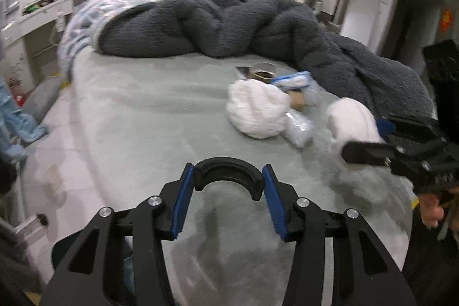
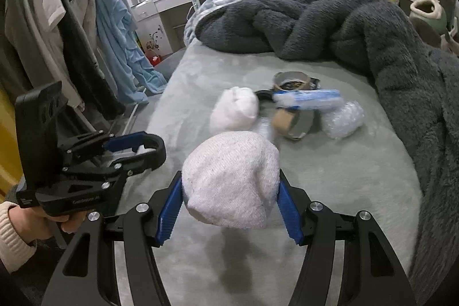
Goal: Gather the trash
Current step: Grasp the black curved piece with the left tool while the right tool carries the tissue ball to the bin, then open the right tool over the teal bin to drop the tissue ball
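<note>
Right tongs (image 2: 229, 198) squeeze our white sock ball (image 2: 231, 179), lifted low centre off the bed (image 2: 344, 177) for binning, while left tongs (image 1: 228, 185) pinch a black half-ring (image 1: 228, 172), more litter (image 2: 301, 111) waiting mid-frame

Small white lettering noted on side of left gripper (image 2: 143, 155) body, near person's hand (image 2: 46, 222); too blurred to be read. Print on blue-and-white wrapper (image 2: 308, 100), ahead of right gripper, not resolved. No other text legible.

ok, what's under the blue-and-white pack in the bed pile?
The blue-and-white pack lies across a tape roll; clear plastic wrap sits beside it. Anything beneath is covered.
</note>
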A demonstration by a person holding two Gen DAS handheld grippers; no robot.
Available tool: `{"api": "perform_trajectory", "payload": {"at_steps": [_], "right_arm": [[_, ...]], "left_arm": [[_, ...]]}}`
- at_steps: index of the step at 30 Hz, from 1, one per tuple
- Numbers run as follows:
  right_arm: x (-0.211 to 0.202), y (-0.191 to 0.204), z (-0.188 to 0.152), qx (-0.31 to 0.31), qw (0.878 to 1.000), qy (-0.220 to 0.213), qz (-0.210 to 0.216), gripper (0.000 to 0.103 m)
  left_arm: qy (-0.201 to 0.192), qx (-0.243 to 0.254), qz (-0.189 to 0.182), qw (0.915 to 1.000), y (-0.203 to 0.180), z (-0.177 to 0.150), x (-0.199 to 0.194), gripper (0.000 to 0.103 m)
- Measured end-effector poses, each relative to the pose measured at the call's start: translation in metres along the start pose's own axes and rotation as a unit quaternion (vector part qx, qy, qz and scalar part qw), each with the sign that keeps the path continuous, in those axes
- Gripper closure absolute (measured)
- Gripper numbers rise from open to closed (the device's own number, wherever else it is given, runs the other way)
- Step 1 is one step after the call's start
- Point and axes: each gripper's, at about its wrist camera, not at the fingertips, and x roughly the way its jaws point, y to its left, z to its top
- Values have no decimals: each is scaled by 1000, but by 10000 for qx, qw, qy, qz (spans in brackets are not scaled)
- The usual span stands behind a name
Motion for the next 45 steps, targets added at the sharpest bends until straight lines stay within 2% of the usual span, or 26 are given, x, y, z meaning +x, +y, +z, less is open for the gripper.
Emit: {"api": "perform_trajectory", "payload": {"at_steps": [8, 14, 21, 29, 35, 42, 45], "right_arm": [[1, 52, 3, -236, 9996, -14, 138, 40], [12, 90, 9, -406, 9989, 30, 239, 40], [39, 133, 17, -560, 9975, 199, 373, 40], [87, 189, 19, -657, 9948, 475, 609, 40], [125, 226, 14, -840, 9908, 810, 692, 40], [160, 241, 14, -921, 9870, 1183, 588, 40], [172, 242, 13, -924, 9854, 1327, 533, 40]], "left_arm": [[54, -443, 555, 9975, 32, -15, -30, 52], [226, -903, 973, 9909, 76, -39, -50, 52], [540, -1147, 1348, 9827, 127, -71, -57, 52], [868, -1735, 1490, 9696, 175, -105, -60, 52], [1253, -2177, 1433, 9573, 202, -129, -52, 52], [1708, -2590, 1203, 9430, 218, -154, -38, 52], [1787, -2670, 1157, 9399, 222, -162, -38, 47]]}}
